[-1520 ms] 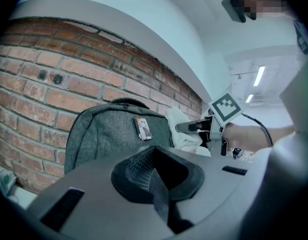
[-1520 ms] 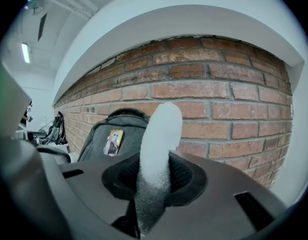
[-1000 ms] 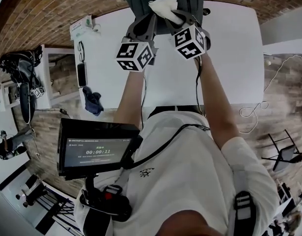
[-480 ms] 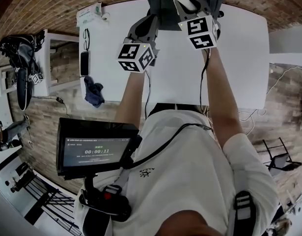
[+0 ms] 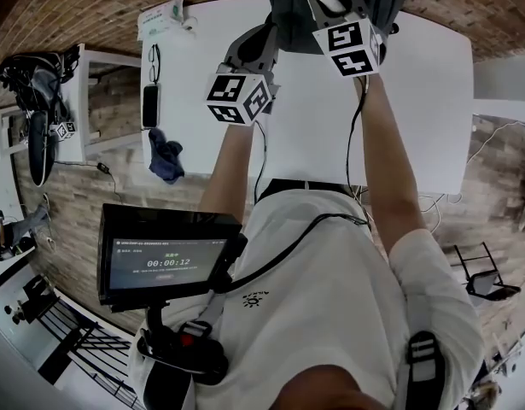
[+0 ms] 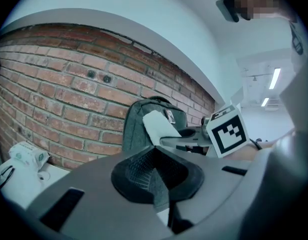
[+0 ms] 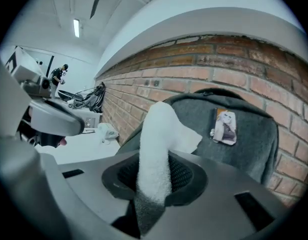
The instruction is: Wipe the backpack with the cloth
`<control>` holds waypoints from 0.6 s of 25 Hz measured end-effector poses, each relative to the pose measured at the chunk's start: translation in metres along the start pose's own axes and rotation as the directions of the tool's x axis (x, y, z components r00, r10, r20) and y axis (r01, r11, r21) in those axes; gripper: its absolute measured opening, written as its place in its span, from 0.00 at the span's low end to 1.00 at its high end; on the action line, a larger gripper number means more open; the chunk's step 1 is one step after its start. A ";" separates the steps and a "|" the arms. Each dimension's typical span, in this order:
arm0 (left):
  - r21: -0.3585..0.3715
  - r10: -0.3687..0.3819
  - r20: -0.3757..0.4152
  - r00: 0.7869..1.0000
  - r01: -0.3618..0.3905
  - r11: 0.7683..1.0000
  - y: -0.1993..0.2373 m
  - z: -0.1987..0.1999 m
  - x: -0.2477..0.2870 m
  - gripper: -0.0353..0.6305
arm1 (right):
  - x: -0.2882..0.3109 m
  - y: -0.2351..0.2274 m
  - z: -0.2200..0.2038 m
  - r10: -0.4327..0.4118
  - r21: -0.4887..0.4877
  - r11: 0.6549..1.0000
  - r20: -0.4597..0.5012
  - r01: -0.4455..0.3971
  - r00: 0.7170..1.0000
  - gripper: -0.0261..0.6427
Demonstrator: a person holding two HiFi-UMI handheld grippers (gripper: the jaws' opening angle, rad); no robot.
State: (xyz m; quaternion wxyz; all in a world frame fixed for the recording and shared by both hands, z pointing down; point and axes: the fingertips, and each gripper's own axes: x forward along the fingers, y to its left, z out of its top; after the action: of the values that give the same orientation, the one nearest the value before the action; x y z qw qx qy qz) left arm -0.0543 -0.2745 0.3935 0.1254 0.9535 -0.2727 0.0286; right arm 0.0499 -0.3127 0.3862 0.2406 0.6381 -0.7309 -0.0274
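While its jaws are pressed together on nothing, the left gripper (image 6: 155,174) sits low, near the left side of the grey backpack (image 6: 136,126). Backpack stands upright on the white table (image 5: 313,135), against the brick wall (image 6: 58,94). Right gripper (image 7: 154,184) pinches the white cloth (image 7: 156,144); the cloth's free end lies on the backpack's upper front, beside a small tag (image 7: 224,126).

The backpack (image 5: 283,24) stands on the bench (image 5: 416,101), against the brick wall (image 5: 91,7). The cloth (image 7: 156,144) sits before it, in the jaws of the right gripper (image 7: 154,181). A tissue pack (image 5: 160,20), glasses (image 5: 154,54) and phone (image 5: 150,105) lie along the bench's left edge.
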 end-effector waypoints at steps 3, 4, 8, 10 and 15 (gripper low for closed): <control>-0.001 0.000 0.000 1.000 0.000 1.000 0.001 -0.001 0.000 0.05 | 0.003 0.020 -0.010 0.046 -0.013 0.999 -0.017 -0.047 0.999 0.18; -0.002 0.001 0.000 1.000 -0.001 1.000 0.001 -0.001 -0.001 0.06 | 0.004 0.025 -0.012 0.056 -0.020 0.998 -0.021 -0.057 0.998 0.18; -0.007 0.009 0.001 1.000 -0.009 1.000 0.005 -0.002 -0.003 0.05 | 0.005 0.045 -0.019 0.109 -0.055 0.992 -0.040 -0.111 0.993 0.18; -0.010 0.010 0.002 1.000 -0.010 1.000 0.005 -0.002 -0.004 0.05 | 0.006 0.055 -0.024 0.140 -0.070 0.987 -0.051 -0.143 0.989 0.18; -0.011 0.015 0.001 1.000 -0.015 1.000 0.008 -0.004 -0.007 0.06 | 0.007 0.068 -0.017 0.196 -0.055 0.978 -0.046 -0.199 0.979 0.18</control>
State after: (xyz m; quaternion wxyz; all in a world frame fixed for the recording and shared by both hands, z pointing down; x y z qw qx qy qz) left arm -0.0644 -0.2761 0.3986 0.1304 0.9507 -0.2801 0.0274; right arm -0.0066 -0.3025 0.4275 0.2756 0.5554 -0.7845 -0.0124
